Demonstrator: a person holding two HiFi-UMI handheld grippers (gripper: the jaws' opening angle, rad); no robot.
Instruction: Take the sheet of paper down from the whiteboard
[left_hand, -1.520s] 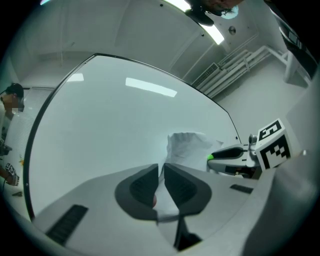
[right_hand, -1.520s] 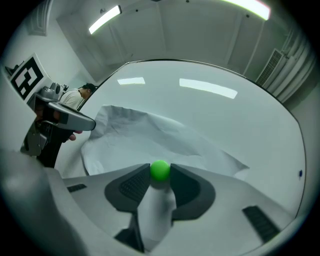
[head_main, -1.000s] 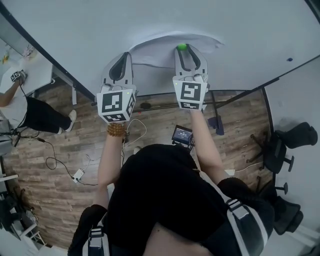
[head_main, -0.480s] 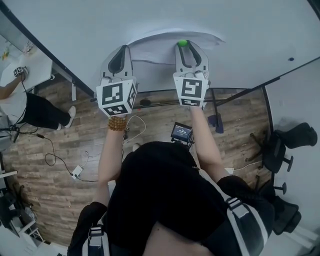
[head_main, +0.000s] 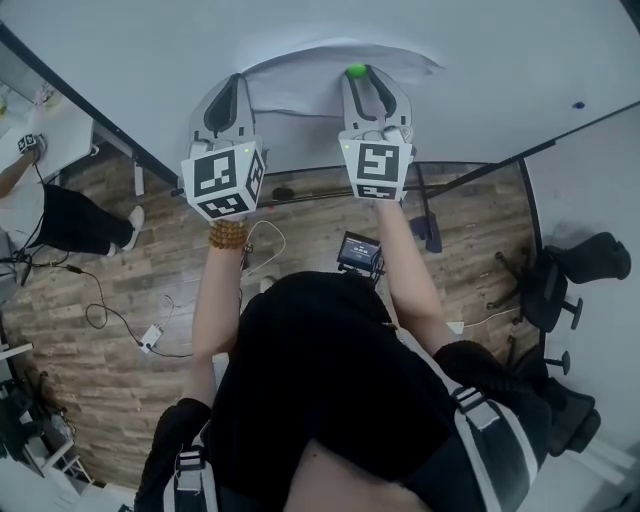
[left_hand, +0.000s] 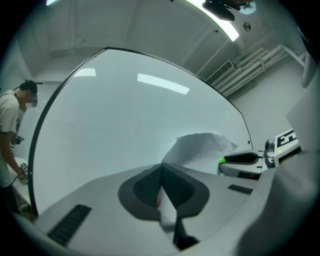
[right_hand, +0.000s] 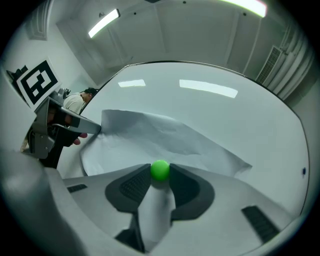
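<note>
The white sheet of paper buckles away from the whiteboard. My left gripper is shut on the sheet's left corner; a strip of paper shows between its closed jaws in the left gripper view. My right gripper is shut on a round green magnet at the sheet's near edge, with both pads against the ball. In the right gripper view the paper spreads out beyond the magnet, and the left gripper's tip pinches its left corner. The sheet bulges beside the right gripper in the left gripper view.
A small dark dot sits on the board at the right. Below are the board's stand rail, a small screen device and cables on the wooden floor. A person stands at the left and an office chair at the right.
Both grippers sit a little higher in the head view as the view shifted. Their grips on the paper corner and the green magnet look the same.
</note>
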